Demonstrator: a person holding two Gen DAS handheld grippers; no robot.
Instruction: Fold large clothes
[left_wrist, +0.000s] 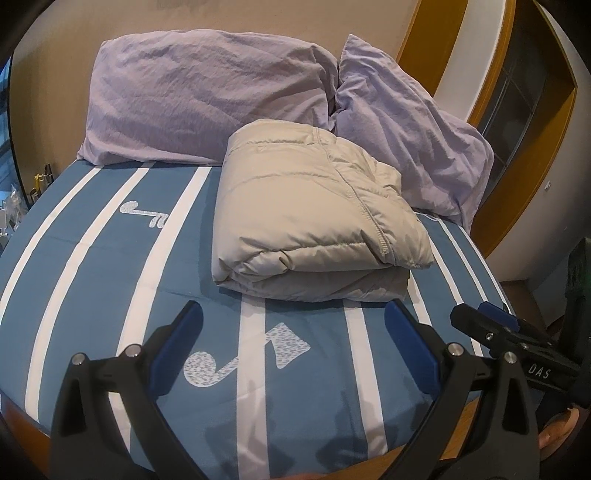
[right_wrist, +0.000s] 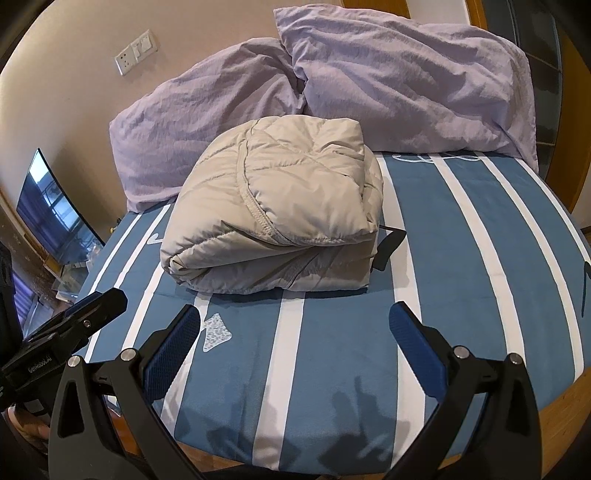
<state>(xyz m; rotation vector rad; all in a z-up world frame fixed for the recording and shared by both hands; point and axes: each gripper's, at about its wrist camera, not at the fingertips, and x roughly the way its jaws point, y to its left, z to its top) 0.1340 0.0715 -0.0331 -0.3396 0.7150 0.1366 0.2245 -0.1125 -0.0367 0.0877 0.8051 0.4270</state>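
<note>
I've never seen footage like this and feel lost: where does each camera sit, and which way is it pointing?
Left wrist view: rides the left claw, facing along its open blue-padded fingers across the blue-and-white striped bedsheet to the folded beige puffer jacket; the right claw pokes in at right.
Right wrist view: rides the right claw, facing the same jacket; the left claw pokes in at left.
Shared: jacket, sheet, two crumpled lilac pillows at the wall.
</note>
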